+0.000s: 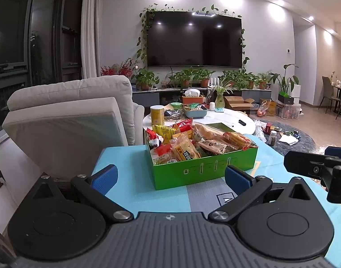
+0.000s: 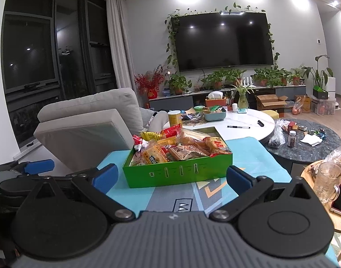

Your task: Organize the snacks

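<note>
On the table [image 1: 130, 185], a green box [image 1: 203, 167] of snack packets [image 1: 186, 151] stands unobstructed; both hand-held grippers, left [image 1: 170, 176] and right [image 2: 170, 176], gape empty beside an armchair [image 1: 70, 116].

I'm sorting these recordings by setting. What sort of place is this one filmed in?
Most likely a home living room: a wall-mounted television trailed with vines, a light sofa, and a white coffee table near a row of potted plants.
</note>
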A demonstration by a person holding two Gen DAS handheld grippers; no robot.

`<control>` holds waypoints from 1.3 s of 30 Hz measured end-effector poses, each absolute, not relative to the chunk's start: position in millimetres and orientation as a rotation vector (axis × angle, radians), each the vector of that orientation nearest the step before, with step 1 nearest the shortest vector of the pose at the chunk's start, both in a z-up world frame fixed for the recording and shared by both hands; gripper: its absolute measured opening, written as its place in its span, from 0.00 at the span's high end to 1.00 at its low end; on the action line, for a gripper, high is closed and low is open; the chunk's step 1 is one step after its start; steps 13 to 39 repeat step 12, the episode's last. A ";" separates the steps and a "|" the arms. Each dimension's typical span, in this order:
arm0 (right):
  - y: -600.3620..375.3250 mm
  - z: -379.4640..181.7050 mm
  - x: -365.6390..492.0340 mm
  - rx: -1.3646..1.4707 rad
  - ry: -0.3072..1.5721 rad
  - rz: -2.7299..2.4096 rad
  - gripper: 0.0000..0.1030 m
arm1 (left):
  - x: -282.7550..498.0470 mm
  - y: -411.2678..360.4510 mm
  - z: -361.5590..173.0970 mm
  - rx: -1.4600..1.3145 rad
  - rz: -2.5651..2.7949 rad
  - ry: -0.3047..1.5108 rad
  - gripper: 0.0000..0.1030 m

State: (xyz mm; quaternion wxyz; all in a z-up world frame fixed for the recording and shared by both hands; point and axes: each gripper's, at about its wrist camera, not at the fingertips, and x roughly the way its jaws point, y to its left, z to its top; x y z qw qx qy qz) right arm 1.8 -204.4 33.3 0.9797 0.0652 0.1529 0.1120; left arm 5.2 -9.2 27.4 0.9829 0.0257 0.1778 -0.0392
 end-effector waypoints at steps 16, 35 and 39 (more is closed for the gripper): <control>-202.0 31.4 2.5 0.125 0.308 0.235 0.37 | 8.1 -11.3 26.2 0.054 -0.082 0.372 0.00; -202.0 31.4 2.5 0.125 0.308 0.235 0.37 | 8.1 -11.3 26.2 0.054 -0.082 0.372 0.00; -202.0 31.4 2.5 0.125 0.308 0.235 0.37 | 8.1 -11.3 26.2 0.054 -0.082 0.372 0.00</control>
